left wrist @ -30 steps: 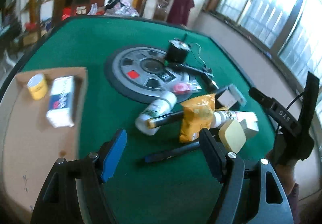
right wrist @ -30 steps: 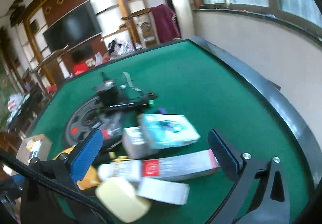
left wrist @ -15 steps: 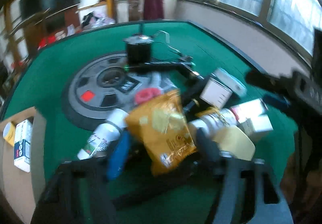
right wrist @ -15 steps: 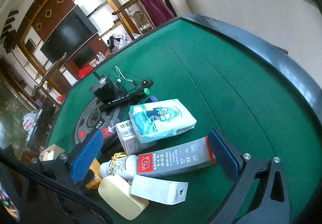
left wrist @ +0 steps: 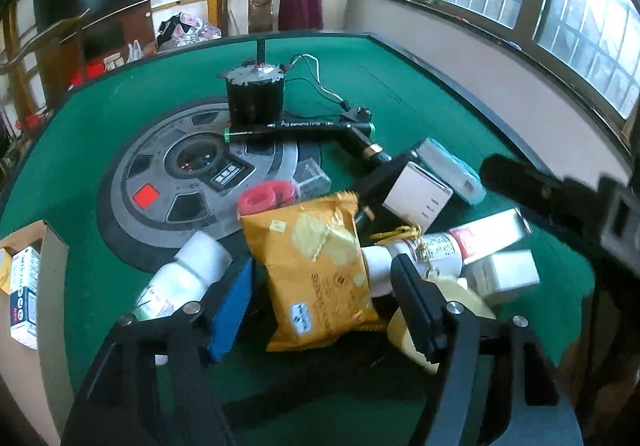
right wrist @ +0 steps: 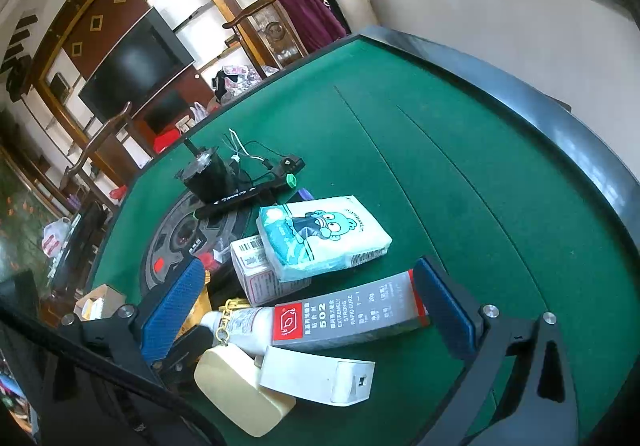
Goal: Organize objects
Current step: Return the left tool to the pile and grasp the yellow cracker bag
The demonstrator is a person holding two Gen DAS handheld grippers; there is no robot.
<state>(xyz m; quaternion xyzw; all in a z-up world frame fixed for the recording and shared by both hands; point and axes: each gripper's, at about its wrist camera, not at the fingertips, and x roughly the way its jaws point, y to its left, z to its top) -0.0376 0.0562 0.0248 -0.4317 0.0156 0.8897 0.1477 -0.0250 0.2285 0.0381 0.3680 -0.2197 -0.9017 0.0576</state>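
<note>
A pile of objects lies on the green table [left wrist: 120,117]. My left gripper [left wrist: 322,302] is open, its fingers on either side of a yellow snack bag [left wrist: 316,270]. Beside the bag lie a white bottle [left wrist: 180,278], a red tape roll [left wrist: 266,199] and a white tube [left wrist: 424,252]. My right gripper [right wrist: 308,310] is open over a grey 502 glue box [right wrist: 348,316], with a tissue pack [right wrist: 320,236], a white box [right wrist: 256,270], a cream soap-like block [right wrist: 236,390] and a white case [right wrist: 316,374] around it.
A black motor [left wrist: 254,95] with wires and a black pen-like tool [left wrist: 300,127] sit on a grey round disc [left wrist: 168,181]. A cardboard box [left wrist: 24,274] with small packs stands at the left table edge. The raised table rim [right wrist: 560,133] curves on the right.
My left gripper has moved forward and lower, so its fingers now straddle the yellow snack bag. My right gripper has come closer over the glue box.
</note>
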